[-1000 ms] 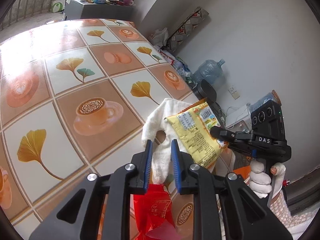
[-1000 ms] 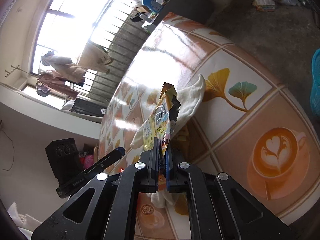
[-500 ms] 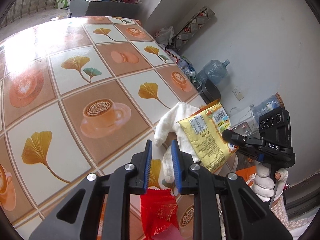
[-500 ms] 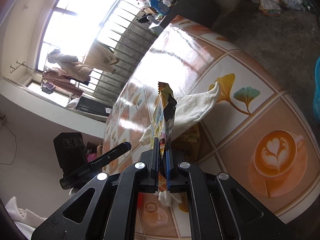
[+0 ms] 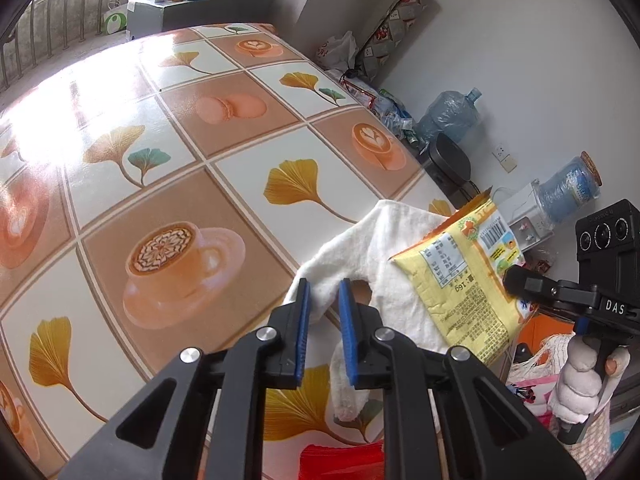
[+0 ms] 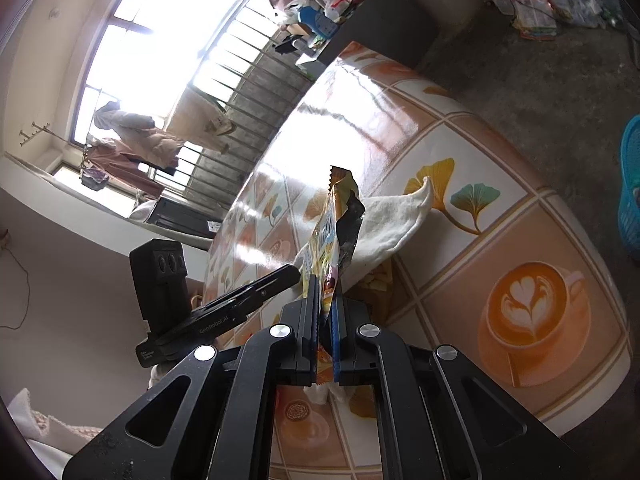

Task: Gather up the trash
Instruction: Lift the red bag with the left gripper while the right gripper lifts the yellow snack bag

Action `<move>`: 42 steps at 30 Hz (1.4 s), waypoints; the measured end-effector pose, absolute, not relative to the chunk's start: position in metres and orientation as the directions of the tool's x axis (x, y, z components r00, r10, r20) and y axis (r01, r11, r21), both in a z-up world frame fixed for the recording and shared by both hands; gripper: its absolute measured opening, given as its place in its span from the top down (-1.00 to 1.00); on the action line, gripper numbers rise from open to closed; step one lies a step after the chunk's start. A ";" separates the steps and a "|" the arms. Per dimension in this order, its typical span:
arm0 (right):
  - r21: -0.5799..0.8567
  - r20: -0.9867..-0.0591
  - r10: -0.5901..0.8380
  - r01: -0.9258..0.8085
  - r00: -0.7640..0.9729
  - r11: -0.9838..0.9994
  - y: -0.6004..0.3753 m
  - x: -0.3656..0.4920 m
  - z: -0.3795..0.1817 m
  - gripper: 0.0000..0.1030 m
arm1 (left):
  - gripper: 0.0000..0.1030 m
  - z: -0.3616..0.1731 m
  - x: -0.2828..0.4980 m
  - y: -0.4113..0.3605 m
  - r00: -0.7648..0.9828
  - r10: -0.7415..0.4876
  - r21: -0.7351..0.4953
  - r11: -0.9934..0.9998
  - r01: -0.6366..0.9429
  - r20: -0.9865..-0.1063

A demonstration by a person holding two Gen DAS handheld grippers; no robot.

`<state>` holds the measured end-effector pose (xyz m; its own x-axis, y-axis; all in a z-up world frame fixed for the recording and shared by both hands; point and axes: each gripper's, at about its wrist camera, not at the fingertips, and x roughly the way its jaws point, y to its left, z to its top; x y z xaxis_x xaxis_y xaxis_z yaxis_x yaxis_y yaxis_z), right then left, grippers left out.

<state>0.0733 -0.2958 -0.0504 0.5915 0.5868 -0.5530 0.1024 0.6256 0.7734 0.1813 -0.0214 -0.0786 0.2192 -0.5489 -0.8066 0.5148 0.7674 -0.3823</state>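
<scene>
A yellow snack packet [image 5: 464, 276] stands upright over the patterned table [image 5: 180, 200], and my right gripper [image 6: 326, 292] is shut on its lower edge. In the right wrist view the packet [image 6: 332, 220] rises edge-on from the jaws. Behind and under it lies a white cloth [image 5: 384, 264], also visible as the cloth [image 6: 388, 220] in the right wrist view. My left gripper [image 5: 322, 292] hovers over the cloth's left corner. Its jaws are closing, a narrow gap still shows, and the pads are not pressing on anything. A red wrapper [image 5: 340, 460] shows below its fingers.
The table's right edge drops to a floor with a black bin [image 5: 452, 160], water bottles [image 5: 448, 116] and litter by the wall. A blue basket [image 6: 632, 184] stands on the floor. A cluttered cabinet [image 5: 192, 4] is past the far end. A gloved hand [image 5: 580, 384] holds the right gripper.
My left gripper has shifted from the cloth's middle to its left corner and come lower, and its jaws have narrowed slightly. The right gripper keeps the packet in nearly the same place.
</scene>
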 end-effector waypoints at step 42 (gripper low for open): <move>0.798 -0.525 0.682 0.015 0.509 0.602 -0.256 0.071 -0.054 0.93 | 0.49 -0.074 0.096 0.037 0.149 -0.478 -0.282 0.712 0.643 -0.866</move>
